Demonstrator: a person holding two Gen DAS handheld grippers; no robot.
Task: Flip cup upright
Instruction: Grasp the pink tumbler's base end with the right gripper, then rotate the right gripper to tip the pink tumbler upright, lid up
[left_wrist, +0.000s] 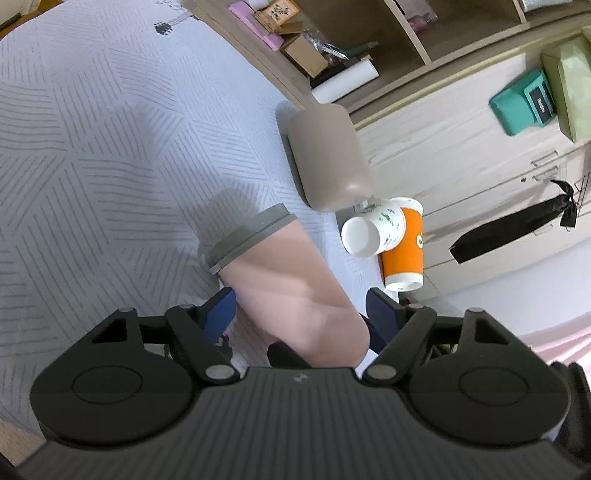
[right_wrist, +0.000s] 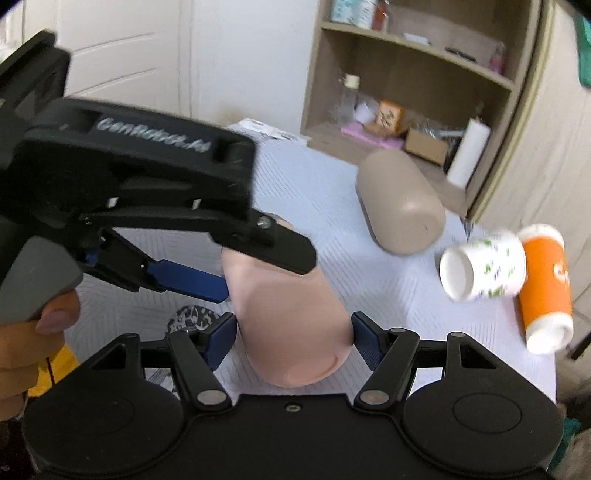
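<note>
A pink cup (left_wrist: 291, 284) with a grey lid (left_wrist: 251, 236) lies tilted on the patterned cloth, lid end away from me. My left gripper (left_wrist: 299, 314) has its blue fingers (left_wrist: 219, 314) on both sides of the cup's body and is shut on it. In the right wrist view the same pink cup (right_wrist: 291, 314) sits between the right gripper's (right_wrist: 293, 338) blue fingers (right_wrist: 221, 338), which touch its base end. The left gripper (right_wrist: 207, 273) reaches in from the left over the cup.
A beige cup (left_wrist: 328, 158) lies on its side beyond. A white leaf-print paper cup (left_wrist: 373, 230) and an orange paper cup (left_wrist: 402, 251) lie at the table's right edge. A shelf unit (right_wrist: 413, 92) and drawers (left_wrist: 480, 166) stand behind.
</note>
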